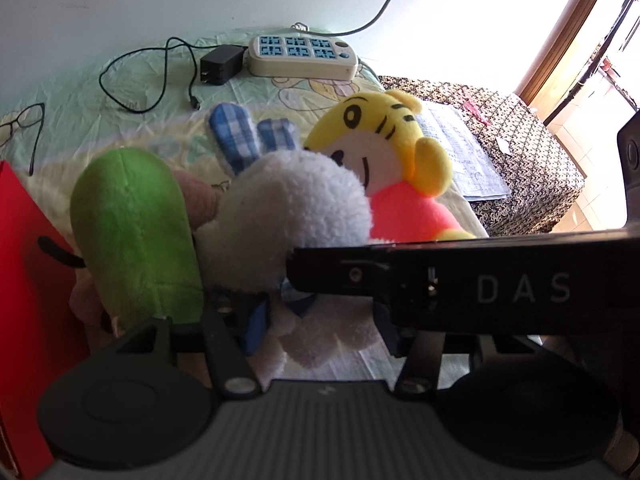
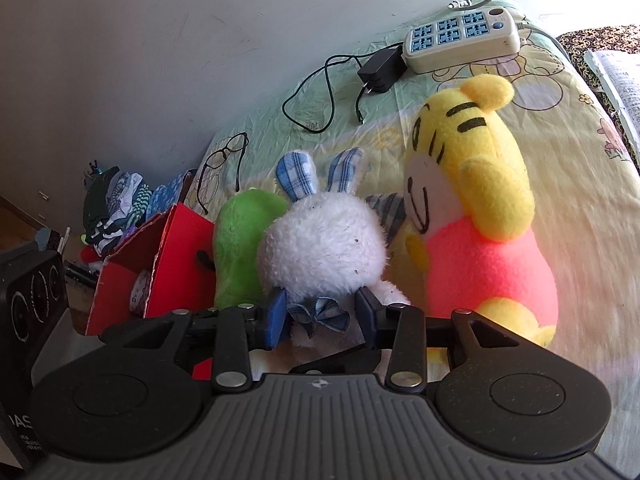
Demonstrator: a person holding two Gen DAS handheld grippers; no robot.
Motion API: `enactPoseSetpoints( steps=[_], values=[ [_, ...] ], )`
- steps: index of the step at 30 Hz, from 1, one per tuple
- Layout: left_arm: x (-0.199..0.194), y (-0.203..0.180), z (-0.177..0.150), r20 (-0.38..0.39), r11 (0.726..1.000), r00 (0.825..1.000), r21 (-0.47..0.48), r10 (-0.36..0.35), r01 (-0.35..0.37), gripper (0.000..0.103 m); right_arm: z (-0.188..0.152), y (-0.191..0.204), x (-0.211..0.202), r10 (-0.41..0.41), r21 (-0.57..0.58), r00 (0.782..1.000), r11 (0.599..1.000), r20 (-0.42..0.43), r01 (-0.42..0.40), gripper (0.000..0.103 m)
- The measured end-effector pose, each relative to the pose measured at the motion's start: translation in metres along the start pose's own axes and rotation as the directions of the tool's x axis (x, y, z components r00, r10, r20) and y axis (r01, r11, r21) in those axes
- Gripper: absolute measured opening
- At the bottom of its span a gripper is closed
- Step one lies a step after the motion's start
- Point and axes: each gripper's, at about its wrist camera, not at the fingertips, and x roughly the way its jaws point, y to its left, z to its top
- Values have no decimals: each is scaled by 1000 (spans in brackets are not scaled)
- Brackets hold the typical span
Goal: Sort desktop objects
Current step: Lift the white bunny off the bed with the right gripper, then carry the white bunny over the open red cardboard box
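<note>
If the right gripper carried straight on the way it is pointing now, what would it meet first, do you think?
The white plush rabbit: the right gripper already has its fingers at the rabbit's neck, by the checked bow. Whether they are pressing on it I cannot tell.

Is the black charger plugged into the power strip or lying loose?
Lying loose. The black charger rests on the sheet beside the power strip, its prongs bare.

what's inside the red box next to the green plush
In the right wrist view the red box stands open beside the green plush. A pale rounded item with dark markings shows inside; the box walls cover everything else.
</note>
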Motion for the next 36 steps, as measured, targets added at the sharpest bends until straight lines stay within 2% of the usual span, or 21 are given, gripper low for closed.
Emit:
enactPoseSetpoints(
  steps=[4,7,11,16,22,31,36],
  values=[
    [-11,3,-8,10,1000,1000,-15,-23,23,55,-10,8,-5,8,-11,1000,1000,2,-8,41],
    [-20,2,-15,14,998,999,-28,-49,49,55,-16,19,-11,48,-28,999,998,5,-48,36],
    [-32,1,-21,38,1000,999,-26,-11,12,55,-22,34,-10,30,-97,999,995,20,-28,36],
    [-41,9,-32,41,999,999,-49,15,-13,54,-29,28,2,54,-66,998,996,-14,-55,35],
    [-45,12,-45,34,997,999,-71,32,-29,54,-43,39,2,74,-103,997,992,-34,-77,35],
    [-78,6,-49,108,997,993,-60,44,-38,54,-49,58,-18,110,-141,993,984,30,-105,35],
    [-105,13,-47,176,996,981,-60,79,-69,54,-47,81,-23,153,-197,985,971,76,-135,35]
  ],
)
